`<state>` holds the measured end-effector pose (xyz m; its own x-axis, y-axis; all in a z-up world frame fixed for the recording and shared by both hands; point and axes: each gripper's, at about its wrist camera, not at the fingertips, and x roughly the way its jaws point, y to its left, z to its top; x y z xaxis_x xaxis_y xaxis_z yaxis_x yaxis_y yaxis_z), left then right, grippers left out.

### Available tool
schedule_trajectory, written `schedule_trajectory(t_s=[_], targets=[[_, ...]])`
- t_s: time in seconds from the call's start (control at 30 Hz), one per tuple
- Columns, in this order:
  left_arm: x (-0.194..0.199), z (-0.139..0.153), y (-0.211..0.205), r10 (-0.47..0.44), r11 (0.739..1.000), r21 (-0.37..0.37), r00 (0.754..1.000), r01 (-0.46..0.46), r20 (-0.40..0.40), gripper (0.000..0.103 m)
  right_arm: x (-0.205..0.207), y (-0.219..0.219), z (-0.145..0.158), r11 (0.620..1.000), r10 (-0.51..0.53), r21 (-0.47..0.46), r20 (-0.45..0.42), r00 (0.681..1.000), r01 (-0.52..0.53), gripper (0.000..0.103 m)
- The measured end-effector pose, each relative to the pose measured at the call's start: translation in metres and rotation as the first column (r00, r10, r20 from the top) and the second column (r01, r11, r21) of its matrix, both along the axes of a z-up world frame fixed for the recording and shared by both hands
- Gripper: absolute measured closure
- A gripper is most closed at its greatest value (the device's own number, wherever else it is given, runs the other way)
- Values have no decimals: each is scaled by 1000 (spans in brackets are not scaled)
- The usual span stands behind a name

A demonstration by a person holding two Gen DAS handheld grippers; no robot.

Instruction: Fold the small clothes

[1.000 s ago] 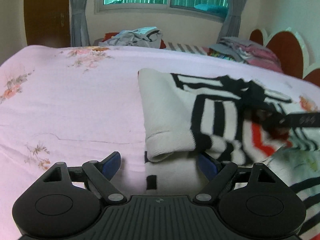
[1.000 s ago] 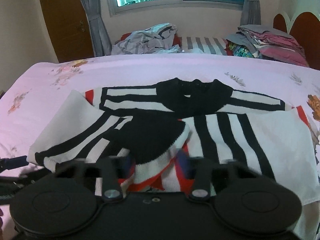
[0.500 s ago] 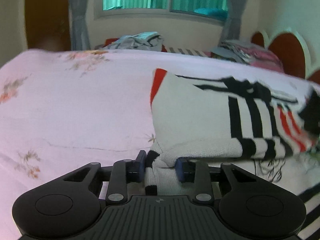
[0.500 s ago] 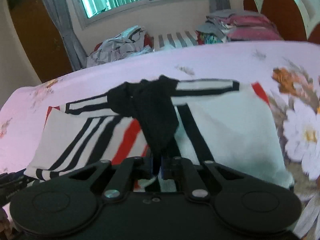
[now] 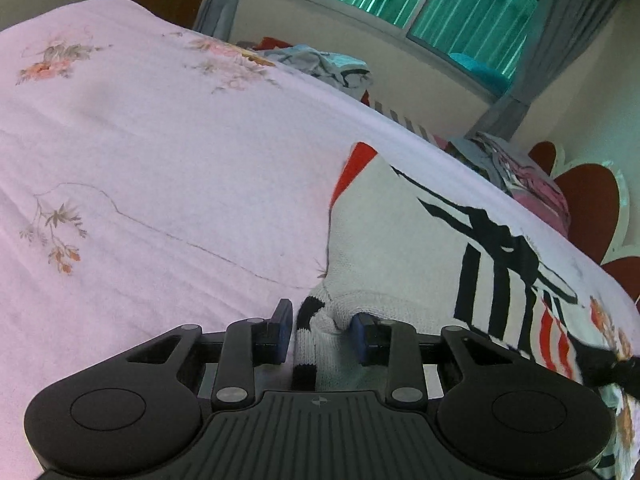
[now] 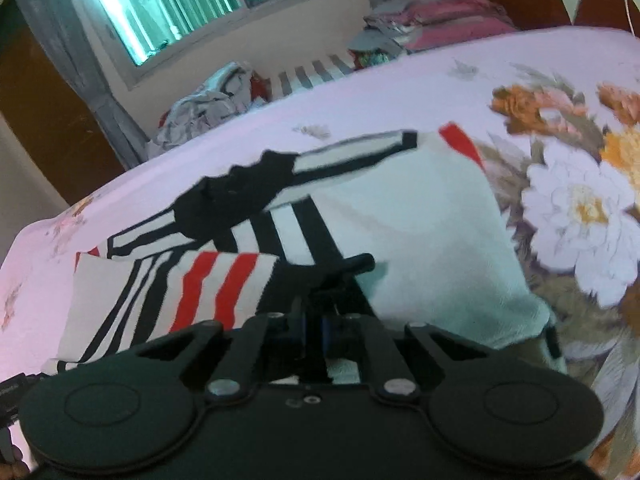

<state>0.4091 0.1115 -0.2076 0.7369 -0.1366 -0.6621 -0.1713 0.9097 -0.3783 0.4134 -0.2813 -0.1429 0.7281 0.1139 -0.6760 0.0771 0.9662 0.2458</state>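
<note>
We held the left gripper (image 5: pixel 322 334) pinched on the near edge of the striped sweater (image 5: pixel 404 248), a bunch of white and black knit caught between its blue pads (image 5: pixel 282 334). Our right gripper (image 6: pixel 313 326) had its fingers drawn narrow around a dark fold of the same sweater. The sweater lay partly folded on the pink floral bedsheet (image 5: pixel 160 152), white panel uppermost, red and black stripes showing on its left part in the right wrist view. Heaped clothes (image 6: pixel 208 108) sat beyond the bed under the window (image 5: pixel 420 4)
</note>
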Motion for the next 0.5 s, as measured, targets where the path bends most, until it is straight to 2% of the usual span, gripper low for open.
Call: schedule_trajectory(t_s=[0.07,0.13,0.17,0.23,0.27,0.3,0.33,0.5], targets=[[1,2,0,1,1000,-5,1000,-1,-12,71,3,4,-1,998,15,-56,5,1000,-14,95],[-1,9,0,-16,1000,-3,1000,16,-20,71,8,2,-8,998,28,-58,-76,997,-32,79],[-3,14,0,-31,999,-9,999,30,-26,71,5,-3,-7,999,20,-26,-75,997,-22,77],[-10,25,4,-56,998,-4,998,56,-28,67,-1,-11,-1,1000,1,8,-43,999,-1,58],[-14,31,6,-59,998,3,998,59,-24,62,-3,-12,3,1000,-2,-1,-29,1000,2,56],[-18,37,9,-54,998,8,998,54,-11,42,-2,-13,5,1000,1,-14,-20,1000,-1,54],[-20,42,11,-44,999,15,999,44,5,30,0,-14,6,1000,6,-22,-22,1000,-6,54],[10,52,10,-44,999,0,999,44,28,28,16,-17,-10,1000,-5,6,-97,995,5,55]])
